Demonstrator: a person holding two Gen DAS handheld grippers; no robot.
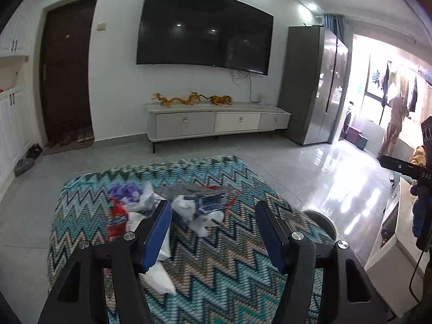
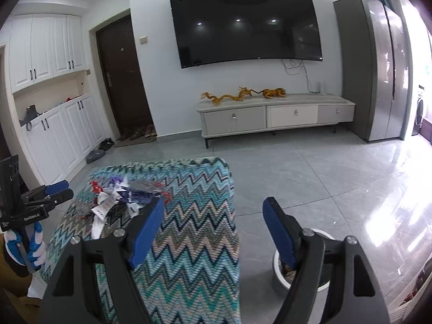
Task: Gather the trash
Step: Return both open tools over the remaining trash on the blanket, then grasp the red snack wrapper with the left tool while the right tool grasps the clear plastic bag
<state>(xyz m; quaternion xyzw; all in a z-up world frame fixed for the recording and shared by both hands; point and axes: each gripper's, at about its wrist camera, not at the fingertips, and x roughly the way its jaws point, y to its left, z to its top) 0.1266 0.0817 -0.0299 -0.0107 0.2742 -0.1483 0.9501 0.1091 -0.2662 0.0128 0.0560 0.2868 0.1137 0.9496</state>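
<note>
A pile of trash (image 1: 172, 205) lies on a table under a zigzag cloth (image 1: 216, 270): white plastic bags, a red wrapper (image 1: 117, 220), a purple wrapper (image 1: 127, 190) and a blue packet (image 1: 209, 202). My left gripper (image 1: 213, 232) is open and empty just in front of the pile, above the cloth. The pile also shows in the right wrist view (image 2: 127, 199). My right gripper (image 2: 213, 232) is open and empty, over the cloth's right edge (image 2: 232, 216). A round white bin (image 2: 299, 272) stands on the floor below its right finger. The left gripper (image 2: 58, 190) shows at the left there.
A low TV cabinet (image 1: 218, 121) with gold dragon figures stands at the far wall under a large TV (image 1: 202, 27). A grey fridge (image 1: 313, 86) is at the right. A person (image 1: 394, 124) stands on the bright balcony. Shoes lie by the brown door (image 2: 124, 81).
</note>
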